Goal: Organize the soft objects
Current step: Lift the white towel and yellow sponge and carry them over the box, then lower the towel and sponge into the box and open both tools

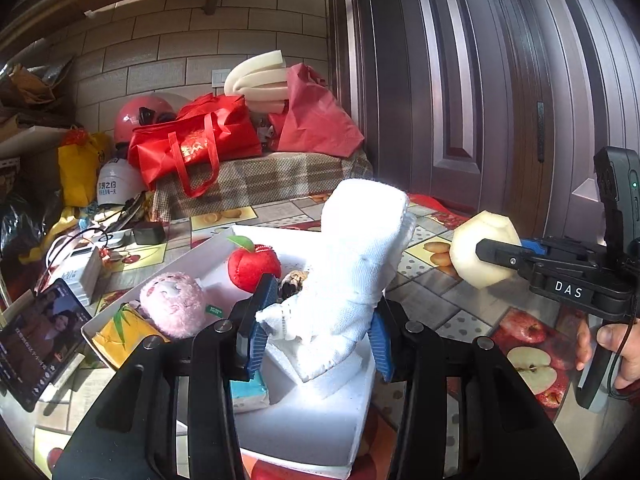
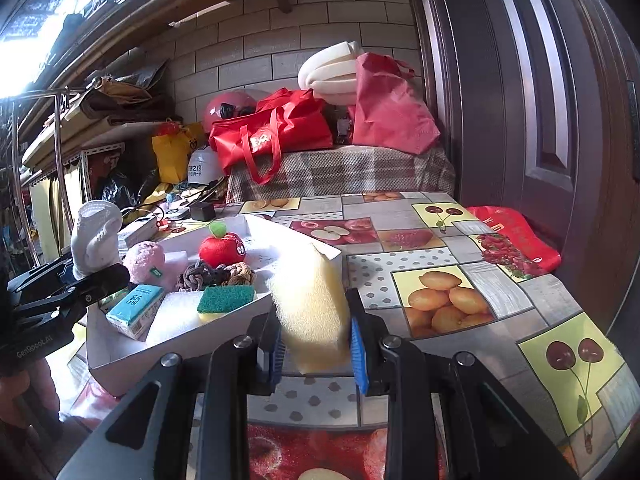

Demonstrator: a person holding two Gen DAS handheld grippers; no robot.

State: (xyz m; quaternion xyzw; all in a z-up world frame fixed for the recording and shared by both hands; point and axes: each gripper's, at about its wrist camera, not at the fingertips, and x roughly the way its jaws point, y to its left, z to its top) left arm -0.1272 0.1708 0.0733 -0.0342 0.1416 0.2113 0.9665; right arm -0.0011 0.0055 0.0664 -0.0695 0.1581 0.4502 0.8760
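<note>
Left gripper [image 1: 320, 320] is clamped on a rolled white terry washcloth [image 1: 352, 264], jaws only partly apart w/ the cloth squeezed between the blue pads. It's carried above the shallow white cardboard tray [image 2: 120, 356], probably so the roll doesn't drag over what's already in there.

Right gripper [image 2: 316, 344] is closed tight on a pale yellow porous foam sponge block [image 2: 312, 300], which bulges between the pads, soft enough to compress. It sits off the tray's right wall, over the fruit-print tablecloth [image 2: 460, 280], apart from the tray.

The tray is crowded: red plush apple w/ green leaf [image 2: 222, 248], fuzzy pink plush ball [image 2: 146, 260], brown-and-tan knotted rope toy [image 2: 216, 274], green-topped yellow scouring sponge [image 2: 226, 300], teal tissue packet [image 2: 136, 310], white foam block [image 2: 172, 316]. Free room looks thin; best gap seems to be the back right part behind the apple.

Edges: the tray wall is low, so both loads need lifting over it. The table right of the tray is open for manoeuvring. The left side is tight, w/ a phone on a stand [image 1: 40, 340] just beside the tray.
</note>
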